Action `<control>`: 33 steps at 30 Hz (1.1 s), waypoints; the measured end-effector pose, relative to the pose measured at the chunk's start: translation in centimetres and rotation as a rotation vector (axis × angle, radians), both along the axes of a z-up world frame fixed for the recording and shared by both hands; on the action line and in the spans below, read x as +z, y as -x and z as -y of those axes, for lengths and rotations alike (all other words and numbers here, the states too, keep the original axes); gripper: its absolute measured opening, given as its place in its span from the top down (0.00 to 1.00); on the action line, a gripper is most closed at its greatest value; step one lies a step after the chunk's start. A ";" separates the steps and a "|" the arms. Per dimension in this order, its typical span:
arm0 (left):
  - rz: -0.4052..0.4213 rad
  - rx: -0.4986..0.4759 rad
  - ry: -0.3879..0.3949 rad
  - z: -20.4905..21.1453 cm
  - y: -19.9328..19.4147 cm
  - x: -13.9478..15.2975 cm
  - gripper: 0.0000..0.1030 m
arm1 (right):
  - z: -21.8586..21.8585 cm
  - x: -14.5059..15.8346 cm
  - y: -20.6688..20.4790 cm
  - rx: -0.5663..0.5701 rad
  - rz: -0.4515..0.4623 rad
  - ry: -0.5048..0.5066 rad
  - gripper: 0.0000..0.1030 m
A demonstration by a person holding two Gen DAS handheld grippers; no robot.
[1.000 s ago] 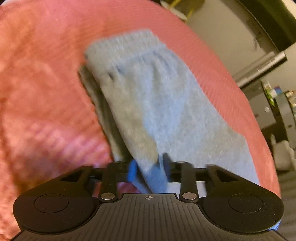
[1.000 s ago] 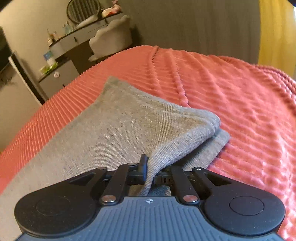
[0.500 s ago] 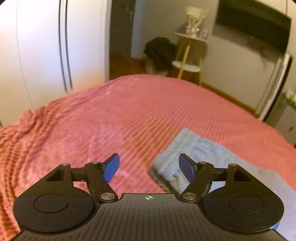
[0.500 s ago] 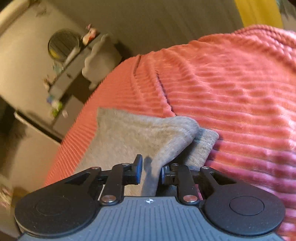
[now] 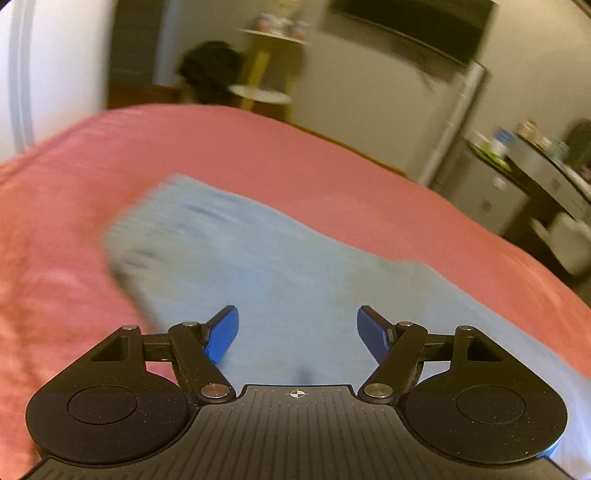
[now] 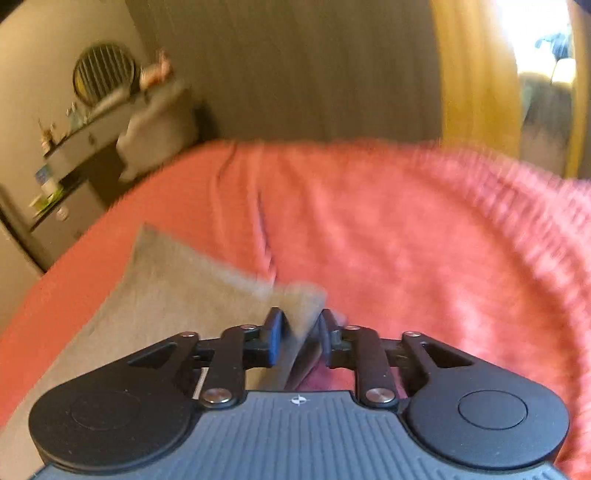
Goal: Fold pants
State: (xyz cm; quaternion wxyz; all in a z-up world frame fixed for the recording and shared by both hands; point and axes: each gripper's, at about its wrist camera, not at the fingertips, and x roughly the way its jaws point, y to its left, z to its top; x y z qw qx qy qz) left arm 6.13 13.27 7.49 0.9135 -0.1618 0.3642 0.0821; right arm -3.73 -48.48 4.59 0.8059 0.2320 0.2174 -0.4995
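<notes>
Swung back over the pants [image 5: 280, 266] since half a second ago: left gripper [image 5: 297, 334], blue fingers [image 5: 221, 332] spread wide, nothing held, fabric beneath. Right gripper [image 6: 298, 339]: pads parted slightly further than before, a pinched-up fold of pants [image 6: 177, 295] standing between them; grip uncertain in blur. Pants flat on pink ribbed bedspread [image 5: 295, 147], near side. Far left: white wardrobe [image 5: 48, 74].

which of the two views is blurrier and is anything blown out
Left wrist view: pants and room smeared by motion, left gripper sharp. Right wrist view: bedspread streaked, window at top right blown out white; right gripper sharp.
</notes>
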 end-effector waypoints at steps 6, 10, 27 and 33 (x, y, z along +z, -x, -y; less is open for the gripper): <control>0.019 -0.197 -0.037 9.9 -4.6 -4.3 0.24 | -7.5 2.6 -6.0 0.440 0.089 0.106 0.76; 0.069 -0.240 -0.129 13.8 -7.1 -5.9 0.23 | -16.4 0.4 -13.2 0.876 0.014 0.130 0.76; 0.007 0.003 -0.225 8.2 -9.4 -9.1 0.06 | -2.0 -4.3 -12.4 0.385 0.105 -0.271 0.80; -0.111 0.054 -0.153 6.9 -6.7 -7.2 0.15 | 5.3 -3.0 2.2 0.053 0.241 -0.347 0.78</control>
